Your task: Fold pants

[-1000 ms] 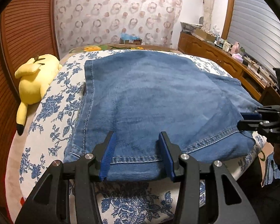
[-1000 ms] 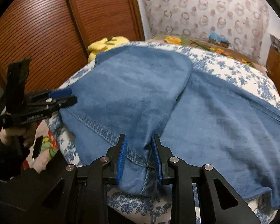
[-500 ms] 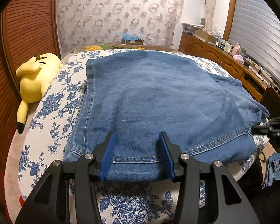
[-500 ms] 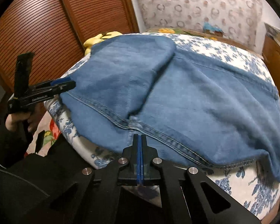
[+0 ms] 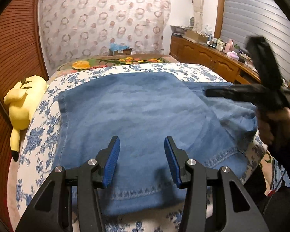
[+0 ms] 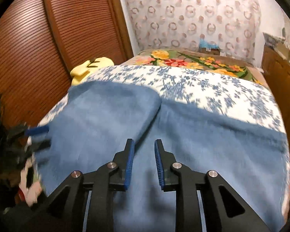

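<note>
Blue-flowered bedding covers the bed (image 5: 38,135), where the folded blue pants (image 5: 137,119) lie flat. Above their near hem the left gripper (image 5: 141,160) hovers with fingers parted, empty. Over the denim the right gripper (image 6: 144,164), its fingers just reopened, holds nothing.

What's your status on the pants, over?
Left gripper open above the near hem. Right gripper just reopened, jaws empty over the denim. Jeans folded on the bed. Nothing in the way.
</note>
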Demonstrator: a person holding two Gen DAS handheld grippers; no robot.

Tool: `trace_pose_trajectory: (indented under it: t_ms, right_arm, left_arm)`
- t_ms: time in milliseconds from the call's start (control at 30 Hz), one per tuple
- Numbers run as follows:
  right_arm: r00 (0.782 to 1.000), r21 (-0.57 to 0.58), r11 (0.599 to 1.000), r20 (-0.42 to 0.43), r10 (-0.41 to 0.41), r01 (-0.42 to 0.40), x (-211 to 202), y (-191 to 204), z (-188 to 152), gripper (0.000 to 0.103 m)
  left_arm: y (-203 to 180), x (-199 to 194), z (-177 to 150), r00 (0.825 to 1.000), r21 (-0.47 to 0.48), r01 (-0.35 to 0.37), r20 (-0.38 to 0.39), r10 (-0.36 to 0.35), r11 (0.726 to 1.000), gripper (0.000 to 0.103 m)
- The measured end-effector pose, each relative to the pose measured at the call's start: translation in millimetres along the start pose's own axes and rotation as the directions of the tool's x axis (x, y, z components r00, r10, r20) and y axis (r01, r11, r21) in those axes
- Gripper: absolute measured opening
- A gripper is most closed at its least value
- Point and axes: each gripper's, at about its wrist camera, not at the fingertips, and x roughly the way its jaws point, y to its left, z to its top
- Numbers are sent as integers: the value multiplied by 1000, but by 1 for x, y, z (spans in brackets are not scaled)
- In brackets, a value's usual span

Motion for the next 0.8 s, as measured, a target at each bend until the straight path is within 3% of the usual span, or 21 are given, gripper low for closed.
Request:
trace_pose_trajectory:
  t_ms: [200, 300, 333, 400, 633, 800]
  right_arm:
    - [993, 55, 998, -110, 43, -37, 55, -13, 25, 23]
    - [991, 46, 997, -116, 61, -56, 69, -10, 32, 23]
    - [991, 35, 997, -116, 69, -66, 73, -7, 36, 18]
    - [992, -13, 997, -99, 80, -82, 75, 0, 48, 5]
    - [983, -142, 978, 86, 165, -152, 32, 36, 80, 4]
    - [989, -165, 982, 101, 105, -88, 42, 41, 83, 4]
  left_arm:
    - [4, 7, 3, 1000, -6, 0, -8, 0, 1000, 49]
    - [5, 12, 1, 1000, -8, -4, -22, 4, 1000, 49]
    - [5, 13, 0, 1000, -9, -6, -24, 6, 1000, 49]
    - [7, 13, -2, 1000, -16, -4, -28, 4, 1000, 49]
    - [14, 8, -5, 1000, -32, -4, -17, 4, 999, 49]
    - [14, 10, -10, 1000, -40, -5, -26, 4, 999, 49]
